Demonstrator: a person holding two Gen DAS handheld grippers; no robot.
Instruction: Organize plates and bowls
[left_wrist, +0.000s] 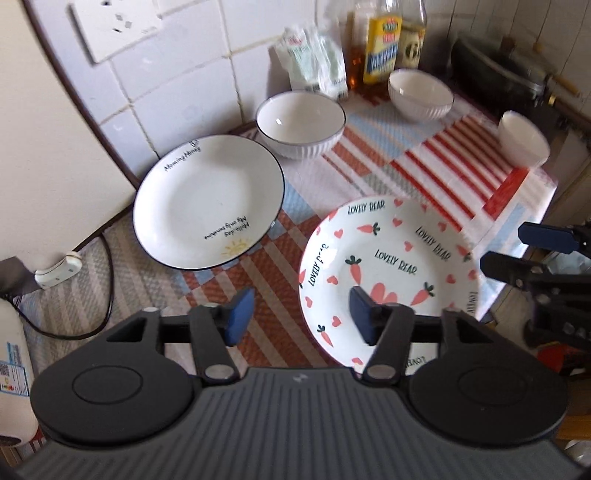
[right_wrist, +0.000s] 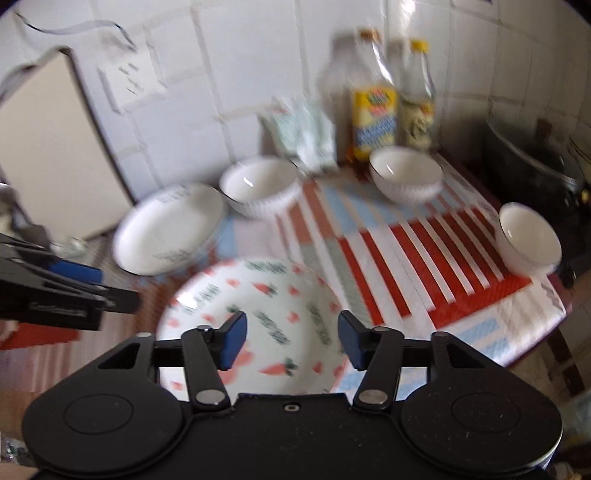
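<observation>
A carrot-and-heart plate (left_wrist: 391, 273) (right_wrist: 258, 325) lies at the counter's near edge. A white plate with a dark rim (left_wrist: 208, 201) (right_wrist: 168, 229) lies left of it, by the wall. Three white ribbed bowls stand behind: one at back left (left_wrist: 300, 123) (right_wrist: 260, 186), one at back centre (left_wrist: 420, 94) (right_wrist: 406, 179), one at far right (left_wrist: 522, 138) (right_wrist: 528, 236). My left gripper (left_wrist: 301, 317) is open and empty, above the carrot plate's left rim. My right gripper (right_wrist: 291, 341) is open and empty, above the carrot plate's near part; it also shows in the left wrist view (left_wrist: 524, 251).
A red, white and blue striped mat (left_wrist: 436, 170) (right_wrist: 406, 266) covers the counter. Oil bottles (left_wrist: 382, 48) (right_wrist: 375, 114) and a packet (left_wrist: 314, 61) stand against the tiled wall. A dark pan (left_wrist: 498, 74) sits at back right. A cable and plug (left_wrist: 59, 269) lie at left.
</observation>
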